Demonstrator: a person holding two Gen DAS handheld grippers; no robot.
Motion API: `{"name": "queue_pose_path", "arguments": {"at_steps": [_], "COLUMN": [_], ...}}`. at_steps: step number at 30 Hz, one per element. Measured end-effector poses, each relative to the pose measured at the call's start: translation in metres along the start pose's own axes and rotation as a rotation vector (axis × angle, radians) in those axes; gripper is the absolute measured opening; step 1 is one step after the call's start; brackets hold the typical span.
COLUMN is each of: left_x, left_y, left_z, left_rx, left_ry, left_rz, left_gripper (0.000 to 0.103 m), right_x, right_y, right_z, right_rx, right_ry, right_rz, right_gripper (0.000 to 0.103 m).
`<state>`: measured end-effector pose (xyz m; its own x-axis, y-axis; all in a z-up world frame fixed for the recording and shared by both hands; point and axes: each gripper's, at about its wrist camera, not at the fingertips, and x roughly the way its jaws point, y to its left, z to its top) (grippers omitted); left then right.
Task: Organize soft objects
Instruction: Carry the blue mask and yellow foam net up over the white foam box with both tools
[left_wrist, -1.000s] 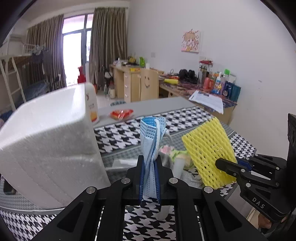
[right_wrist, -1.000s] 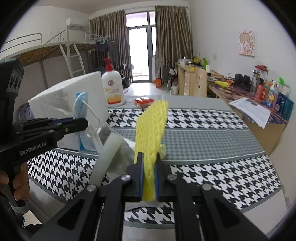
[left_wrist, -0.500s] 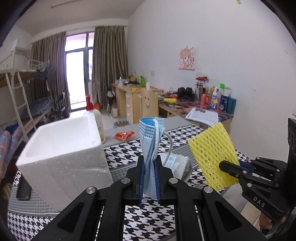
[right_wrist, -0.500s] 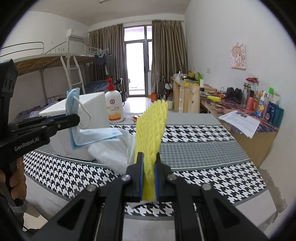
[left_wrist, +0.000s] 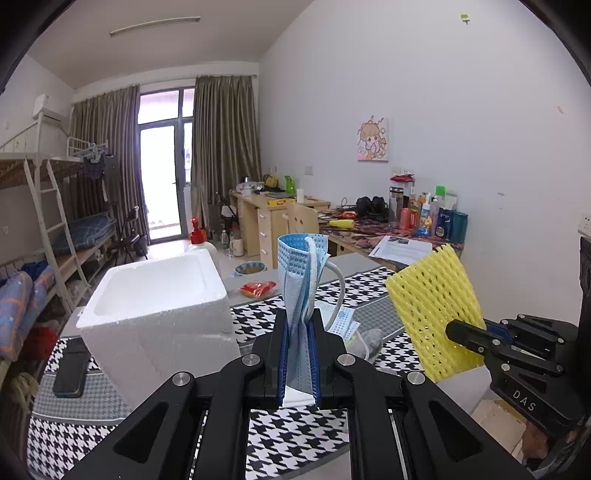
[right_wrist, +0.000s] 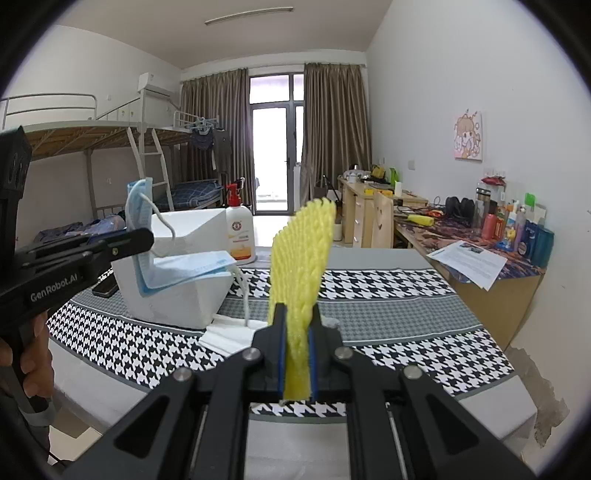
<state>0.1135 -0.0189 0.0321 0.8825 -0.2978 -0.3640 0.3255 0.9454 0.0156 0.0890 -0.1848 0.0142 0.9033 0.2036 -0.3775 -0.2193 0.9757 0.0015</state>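
Note:
My left gripper (left_wrist: 299, 325) is shut on a blue face mask (left_wrist: 301, 273) that stands up between its pads, ear loop hanging to the right. From the right wrist view the same mask (right_wrist: 177, 266) droops off the left gripper (right_wrist: 142, 238) in front of the box. My right gripper (right_wrist: 297, 321) is shut on a yellow foam net sleeve (right_wrist: 301, 251), which appears in the left wrist view as a flat yellow mesh (left_wrist: 432, 306) at the right. An open white foam box (left_wrist: 155, 295) sits on the table, left of both grippers and below them.
The table wears a black-and-white houndstooth cloth (right_wrist: 388, 295). White soft packaging (right_wrist: 229, 332) and a grey lump (left_wrist: 371, 338) lie by the box. A black phone (left_wrist: 72, 367), a lotion pump bottle (right_wrist: 240, 236) and a red packet (left_wrist: 256, 288) also sit there. A cluttered desk (right_wrist: 480, 236) stands right.
Both grippers have risen and pulled back from the table with their items still held. The foam box now lies lower and its open top shows.

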Motion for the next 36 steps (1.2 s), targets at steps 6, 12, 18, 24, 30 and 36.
{"name": "queue_pose_path", "arguments": {"at_steps": [6,12,18,24,30,36], "left_x": [-0.011,-0.035,-0.058,-0.085,-0.108,-0.125], "left_y": [0.0,0.004,0.009,0.02,0.029,0.036], "left_z": [-0.004,-0.011,-0.02,-0.029,-0.039,-0.048], "left_rx": [-0.001,-0.012,-0.022,-0.048,-0.072,-0.095], "left_ry": [-0.004,-0.028,-0.038,-0.052,-0.062,-0.08], "left_rz": [0.011,0.055,0.12,0.2,0.255,0.281], "left_gripper": [0.011,0.011,0.011,0.011,0.011,0.011], "right_x": [-0.009,-0.016,-0.022,-0.028,-0.035,-0.041], "right_y": [0.003,0.014,0.033,0.054,0.075,0.088], "right_z": [-0.005,-0.007,-0.011,-0.014,-0.017,-0.017], "right_rx": [-0.003,-0.022,-0.04,-0.067,-0.092,-0.103], "right_ry": [-0.011,-0.033,-0.052,-0.072,-0.092,-0.105], "right_rz": [0.011,0.049,0.119,0.187,0.241,0.28], "right_gripper": [0.013,0.013,0.013,0.013,0.013,0.013]}}
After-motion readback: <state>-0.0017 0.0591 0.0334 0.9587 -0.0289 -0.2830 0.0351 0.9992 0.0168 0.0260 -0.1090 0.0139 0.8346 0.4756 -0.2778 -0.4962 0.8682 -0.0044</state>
